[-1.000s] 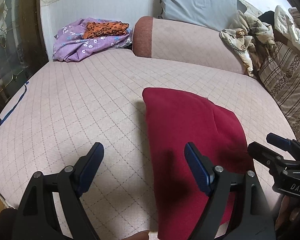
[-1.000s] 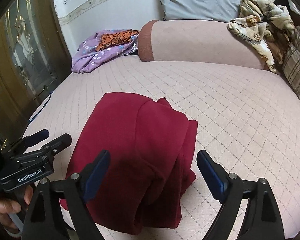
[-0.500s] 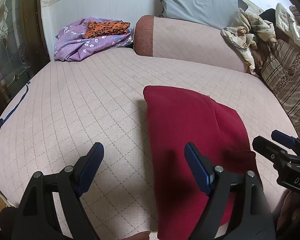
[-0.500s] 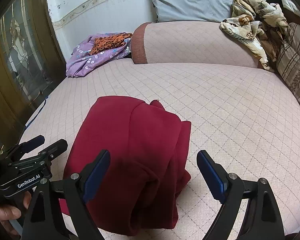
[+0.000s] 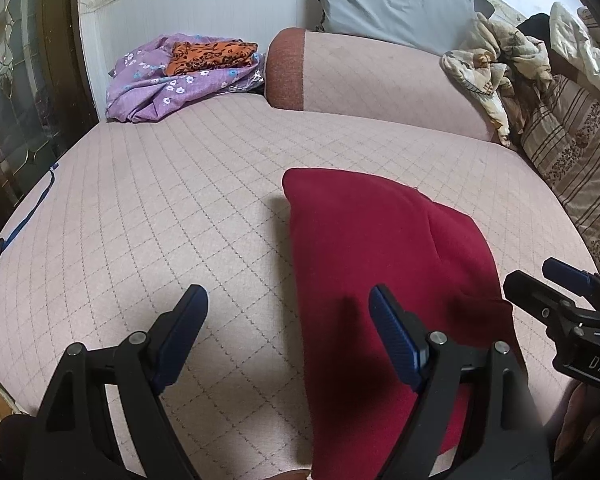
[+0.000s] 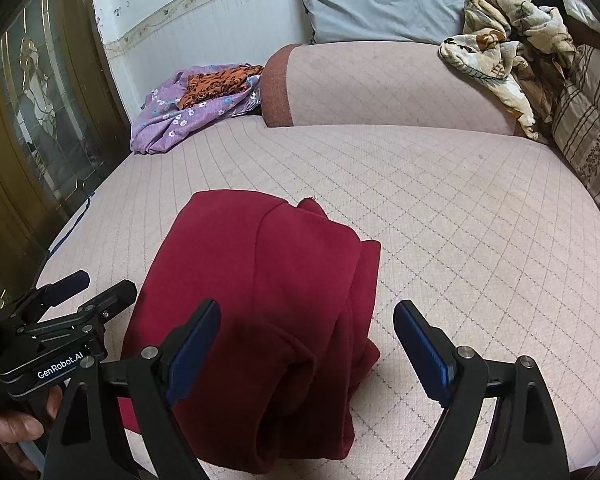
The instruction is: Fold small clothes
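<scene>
A dark red garment [image 5: 380,264] lies folded lengthwise on the pink quilted bed; it also shows in the right wrist view [image 6: 268,304]. My left gripper [image 5: 288,312] is open and empty, above the garment's near left edge, its right finger over the cloth. My right gripper [image 6: 308,328] is open and empty, above the garment's near right end. Each gripper shows at the edge of the other's view: the right gripper [image 5: 560,292] and the left gripper [image 6: 84,292].
The quilted bed [image 5: 160,208] stretches ahead. A purple flowered cloth with an orange patterned one on top [image 5: 184,68] lies at the back left. A pink bolster [image 5: 380,76], a grey pillow [image 5: 396,4], crumpled beige bedding [image 5: 496,68] and a striped cushion [image 5: 580,160] line the back and right.
Both grippers have drawn back slightly and stayed open. The red garment has not moved.
</scene>
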A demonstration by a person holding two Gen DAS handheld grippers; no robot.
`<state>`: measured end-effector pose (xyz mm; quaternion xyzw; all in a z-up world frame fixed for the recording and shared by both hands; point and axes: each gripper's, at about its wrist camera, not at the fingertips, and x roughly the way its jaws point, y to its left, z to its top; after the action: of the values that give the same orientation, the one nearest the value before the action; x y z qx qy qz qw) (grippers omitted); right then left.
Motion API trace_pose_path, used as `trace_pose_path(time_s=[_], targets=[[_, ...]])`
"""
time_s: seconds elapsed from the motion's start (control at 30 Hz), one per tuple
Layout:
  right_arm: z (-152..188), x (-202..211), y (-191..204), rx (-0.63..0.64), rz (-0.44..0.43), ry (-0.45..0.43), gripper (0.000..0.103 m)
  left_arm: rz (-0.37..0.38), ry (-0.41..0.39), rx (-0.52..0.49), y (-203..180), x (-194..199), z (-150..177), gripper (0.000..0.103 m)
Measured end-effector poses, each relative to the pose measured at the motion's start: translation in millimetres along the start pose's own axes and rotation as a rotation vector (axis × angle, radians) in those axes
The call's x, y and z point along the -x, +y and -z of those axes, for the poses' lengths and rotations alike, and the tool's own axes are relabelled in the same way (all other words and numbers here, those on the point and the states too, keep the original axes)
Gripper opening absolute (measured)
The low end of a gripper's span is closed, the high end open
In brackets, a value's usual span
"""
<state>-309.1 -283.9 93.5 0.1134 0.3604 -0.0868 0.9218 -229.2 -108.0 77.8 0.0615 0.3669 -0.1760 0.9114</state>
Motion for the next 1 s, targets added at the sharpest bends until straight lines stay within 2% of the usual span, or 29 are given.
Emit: trace_pose_path(time_s=[0.37, 1.0], targets=[[-1.1, -1.6, 2.9, 0.002, -0.005, -0.001, 0.090, -0.009, -0.010, -0.026, -5.4, 0.4, -3.0, 0.083], [-1.9, -8.6, 0.9, -0.001, -0.012, 0.012, 0.090, 0.001, 0.011, -0.007, -4.2, -5.5, -6.0, 0.083]])
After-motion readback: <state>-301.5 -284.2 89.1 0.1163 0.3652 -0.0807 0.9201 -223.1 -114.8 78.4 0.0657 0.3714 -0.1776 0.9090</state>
